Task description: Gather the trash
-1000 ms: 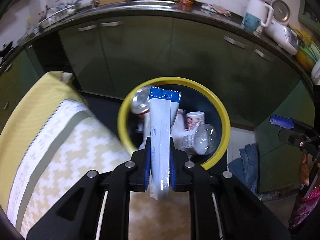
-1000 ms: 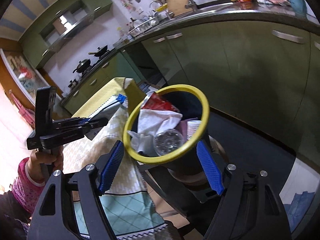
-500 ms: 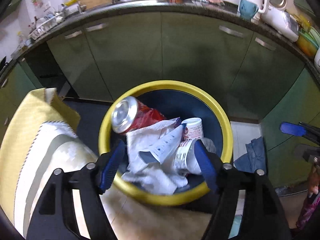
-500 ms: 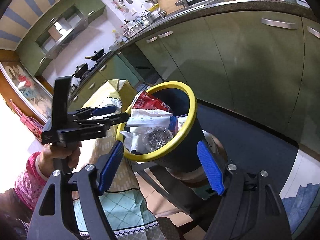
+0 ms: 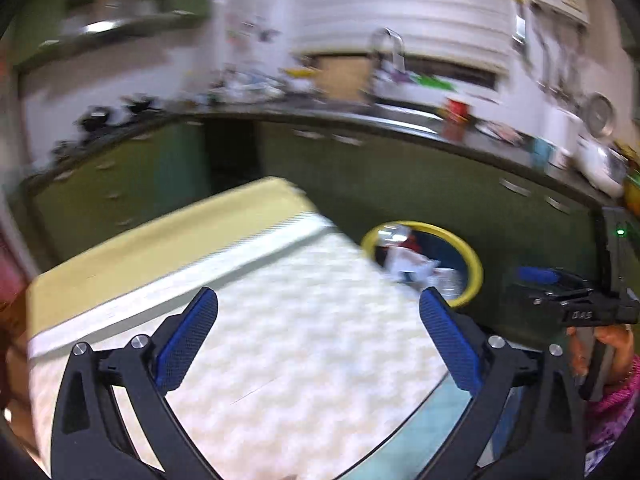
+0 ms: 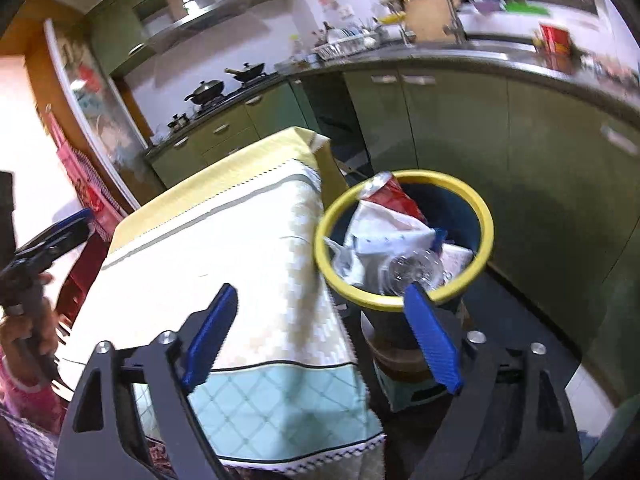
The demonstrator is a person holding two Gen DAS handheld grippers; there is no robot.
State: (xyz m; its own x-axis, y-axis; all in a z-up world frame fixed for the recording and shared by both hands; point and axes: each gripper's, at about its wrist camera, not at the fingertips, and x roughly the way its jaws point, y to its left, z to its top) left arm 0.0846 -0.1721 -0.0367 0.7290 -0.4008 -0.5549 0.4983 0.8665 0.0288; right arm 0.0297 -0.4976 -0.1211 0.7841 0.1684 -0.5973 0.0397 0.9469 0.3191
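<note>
A dark blue bin with a yellow rim point(image 6: 486, 236) stands beside the table's right edge, also in the left wrist view point(image 5: 476, 270). It holds a red can point(image 6: 394, 194), white wrappers point(image 6: 384, 232) and a clear plastic bottle point(image 6: 416, 270). My left gripper point(image 5: 318, 314) is open and empty above the tablecloth, left of the bin. My right gripper point(image 6: 320, 320) is open and empty, near the bin's front rim. The left gripper shows at the far left of the right wrist view point(image 6: 52, 240).
The table point(image 6: 200, 260) has a cream patterned cloth with a yellow and a light blue border. Green kitchen cabinets point(image 6: 460, 128) and a dark counter with a sink run behind. The bin rests on a small stool point(image 6: 404, 372). The left view is blurred.
The left gripper opened and dropped the white and blue tube into the bin, then drew back left over the table. The right gripper stayed open and shifted left.
</note>
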